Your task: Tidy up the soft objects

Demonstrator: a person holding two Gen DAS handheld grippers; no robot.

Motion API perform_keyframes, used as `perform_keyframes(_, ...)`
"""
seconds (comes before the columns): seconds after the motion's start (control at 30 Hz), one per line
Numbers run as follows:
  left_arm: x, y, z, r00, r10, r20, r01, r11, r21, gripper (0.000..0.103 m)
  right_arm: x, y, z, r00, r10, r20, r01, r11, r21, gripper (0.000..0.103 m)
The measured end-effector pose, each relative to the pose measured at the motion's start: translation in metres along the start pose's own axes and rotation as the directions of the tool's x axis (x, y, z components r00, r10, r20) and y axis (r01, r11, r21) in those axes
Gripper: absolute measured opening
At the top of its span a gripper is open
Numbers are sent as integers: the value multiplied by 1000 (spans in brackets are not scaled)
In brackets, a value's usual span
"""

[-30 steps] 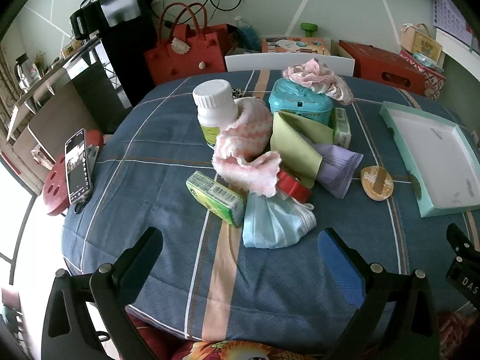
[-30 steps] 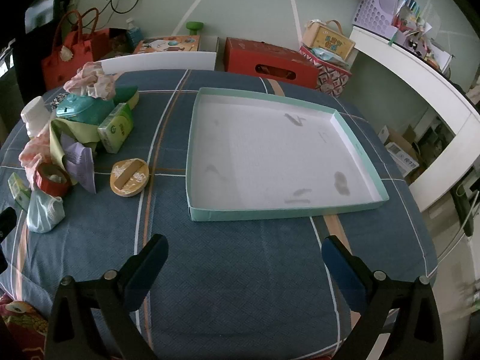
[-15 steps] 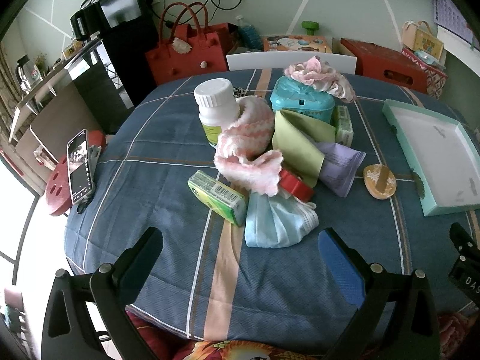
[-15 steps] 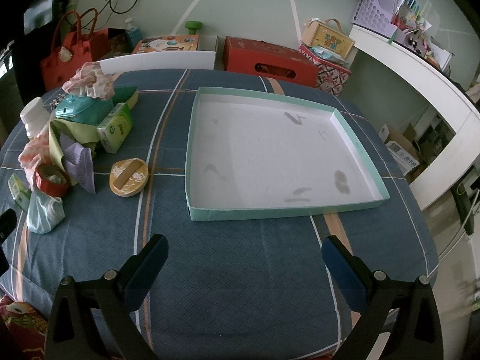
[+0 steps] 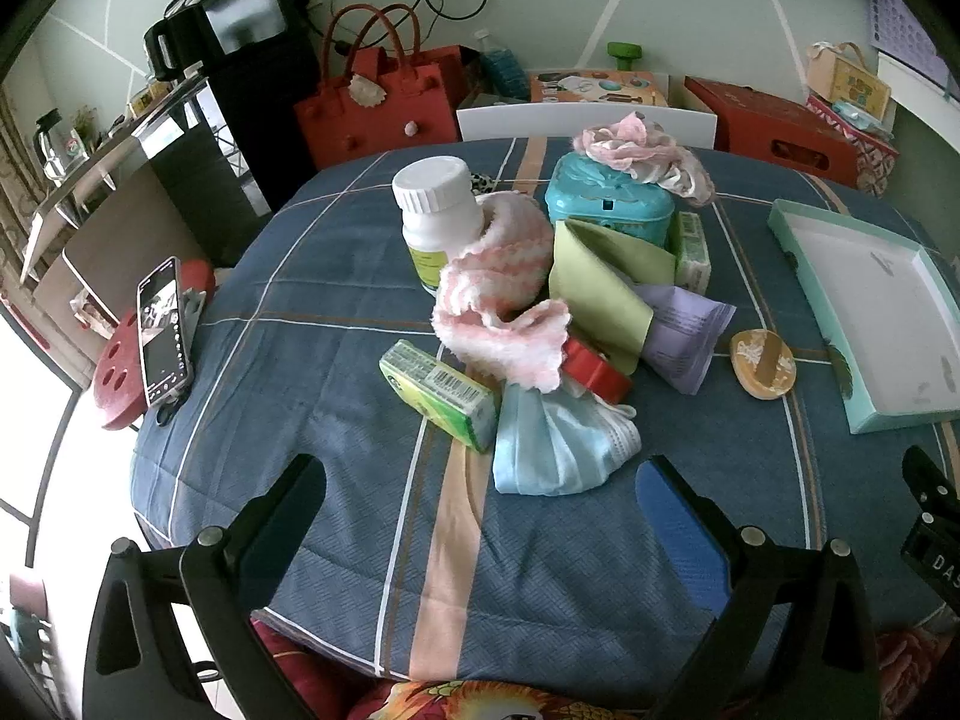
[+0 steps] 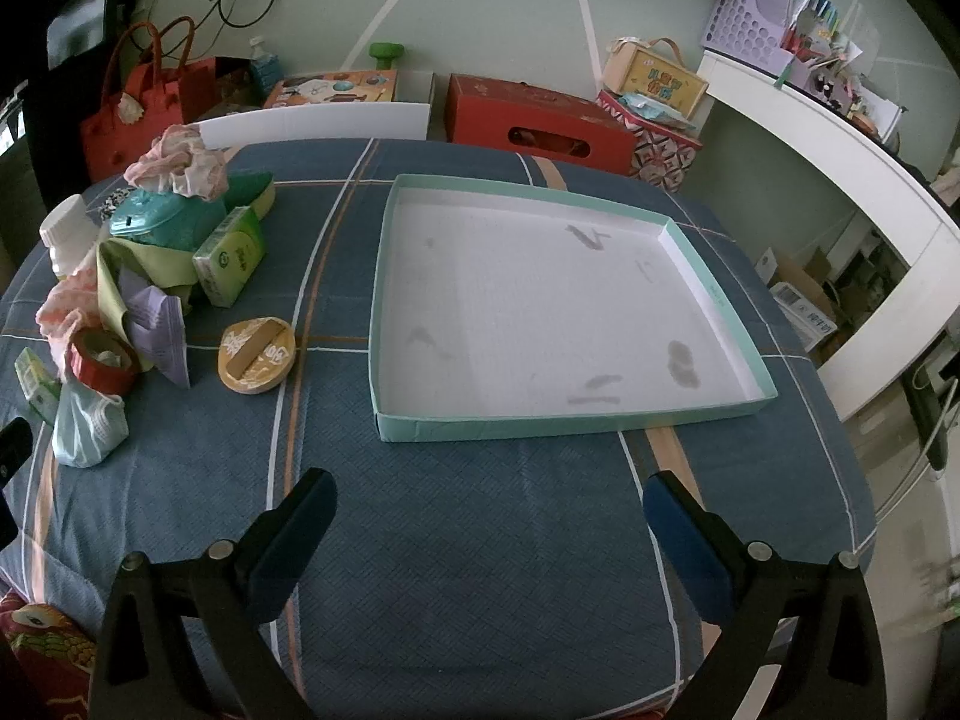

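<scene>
A heap of things lies on the blue table. In the left wrist view a pale blue face mask (image 5: 555, 450) sits nearest, with a pink-and-white fluffy cloth (image 5: 501, 300) behind it and a pink frilly fabric (image 5: 636, 150) atop a teal box (image 5: 606, 204). My left gripper (image 5: 480, 495) hovers open just short of the mask, holding nothing. The right wrist view shows a shallow teal-rimmed white tray (image 6: 570, 426), empty. My right gripper (image 6: 489, 525) is open over bare tablecloth in front of the tray. The mask (image 6: 87, 426) lies far left there.
Mixed into the heap are a white bottle (image 5: 441, 210), green tissue packs (image 5: 441, 387), red tape roll (image 5: 594, 366), purple pouch (image 5: 684, 330), green sheet (image 5: 600, 282) and a round wooden piece (image 5: 762, 354). A phone (image 5: 162, 330) rests at the left table edge. Red boxes and bags stand behind.
The left wrist view has drifted slightly, so the heap sits a little lower and nearer. The right view is nearly the same. Both grippers stay open.
</scene>
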State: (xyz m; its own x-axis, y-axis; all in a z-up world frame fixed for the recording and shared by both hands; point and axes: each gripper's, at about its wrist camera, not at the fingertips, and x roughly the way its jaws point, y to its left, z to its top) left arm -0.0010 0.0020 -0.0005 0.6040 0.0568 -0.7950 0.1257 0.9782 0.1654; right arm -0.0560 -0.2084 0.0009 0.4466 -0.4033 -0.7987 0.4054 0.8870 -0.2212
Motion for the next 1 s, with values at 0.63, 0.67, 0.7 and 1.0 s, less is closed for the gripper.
perform_keyframes(0.63,1,0,0,1000,9,-1,-9,1000,0,103,0,0,0,1000,-4,1,4,1000,-1,103)
perform_keyframes(0.67,1,0,0,1000,9,-1,-9,1000,0,103,0,1,0,1000,-4,1,4,1000,0,103)
perform_keyframes(0.7,1,0,0,1000,9,-1,-9,1000,0,103,0,1,0,1000,-4,1,4,1000,0,103)
perform_keyframes(1.0,1,0,0,1000,8,-2,-8,1000,1,103,-1,1,0,1000,-4,2,4,1000,-1,103)
